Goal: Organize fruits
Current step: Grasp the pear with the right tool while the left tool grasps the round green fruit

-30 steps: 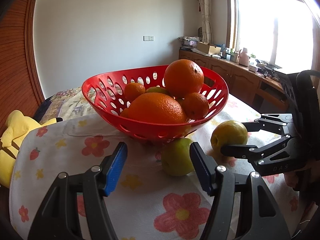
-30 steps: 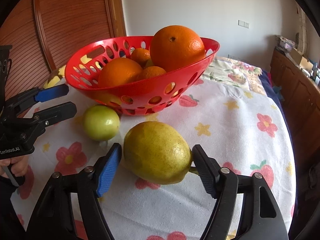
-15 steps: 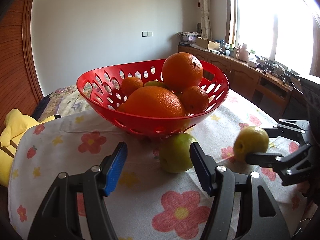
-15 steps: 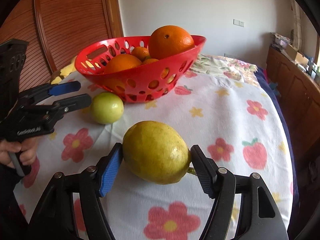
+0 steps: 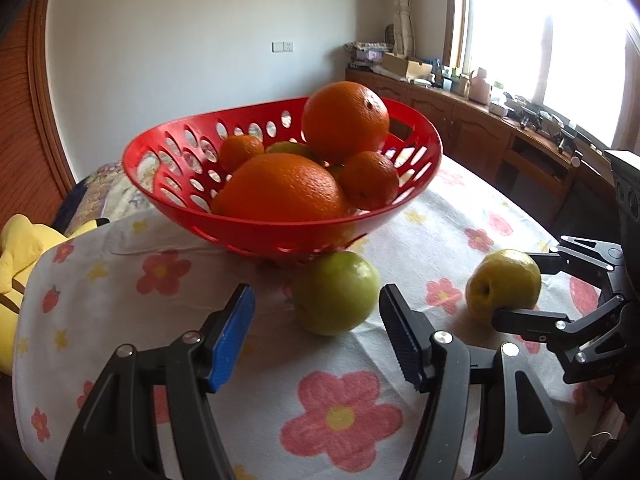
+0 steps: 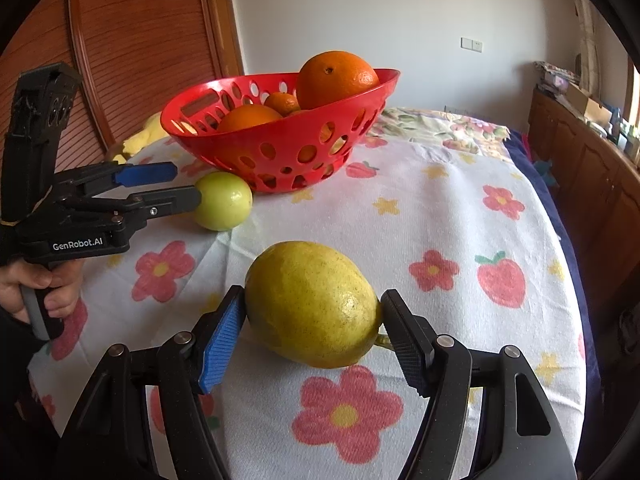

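Pear (image 6: 312, 304) is sitting pinched between the right gripper (image 6: 310, 334) pads, carried away from the basket (image 6: 280, 136); left gripper (image 5: 316, 334) is hanging half-open, empty, behind the green apple (image 5: 335, 293).

The left gripper (image 5: 316, 332) tilts downward, its jaws parted with a clear gap between the pads. A hand (image 6: 38, 288) grips its handle at nine o'clock. The right gripper (image 6: 312, 340) also tilts downward, both pads pressing a pear (image 6: 312, 304).
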Motion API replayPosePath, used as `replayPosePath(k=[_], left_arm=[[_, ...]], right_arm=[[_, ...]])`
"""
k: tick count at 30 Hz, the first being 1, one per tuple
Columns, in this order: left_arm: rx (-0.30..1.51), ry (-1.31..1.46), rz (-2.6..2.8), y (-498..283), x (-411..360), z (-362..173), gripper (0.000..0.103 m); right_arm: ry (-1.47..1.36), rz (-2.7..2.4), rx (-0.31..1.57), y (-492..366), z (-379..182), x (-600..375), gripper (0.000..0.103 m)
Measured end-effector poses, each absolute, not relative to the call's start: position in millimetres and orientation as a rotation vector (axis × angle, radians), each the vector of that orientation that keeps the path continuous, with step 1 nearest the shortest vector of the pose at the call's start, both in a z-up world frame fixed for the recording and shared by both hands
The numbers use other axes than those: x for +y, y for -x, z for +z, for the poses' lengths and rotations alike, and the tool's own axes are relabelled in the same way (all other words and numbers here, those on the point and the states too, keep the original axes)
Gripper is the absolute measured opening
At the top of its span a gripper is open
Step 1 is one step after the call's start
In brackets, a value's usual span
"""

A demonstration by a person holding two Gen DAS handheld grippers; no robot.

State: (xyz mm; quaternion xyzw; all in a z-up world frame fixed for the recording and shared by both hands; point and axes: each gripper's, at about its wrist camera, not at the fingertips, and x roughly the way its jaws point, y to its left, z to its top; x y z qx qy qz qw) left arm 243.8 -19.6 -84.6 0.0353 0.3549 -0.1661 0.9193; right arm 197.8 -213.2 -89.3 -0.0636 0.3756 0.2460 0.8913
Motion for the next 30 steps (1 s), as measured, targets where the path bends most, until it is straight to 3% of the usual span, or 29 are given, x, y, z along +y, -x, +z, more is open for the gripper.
replayPosePath(k=[21, 25, 30], left_arm=[[0.854, -0.128, -0.337, -270.4, -48.5, -99.6, 0.065], [0.842, -0.13, -0.328, -269.7, -47.6, -99.4, 0.055], [0.832, -0.129, -0.337, -261.3, -43.4, -99.9, 0.055]], right_arm=[[0.13, 0.51, 0.779, -196.4, -89.9, -215.1, 0.071], [0.129, 0.51, 0.78, -196.2, -90.0, -215.1, 0.071], [0.125, 0.512, 0.781, -196.3, -90.2, -216.2, 0.072]])
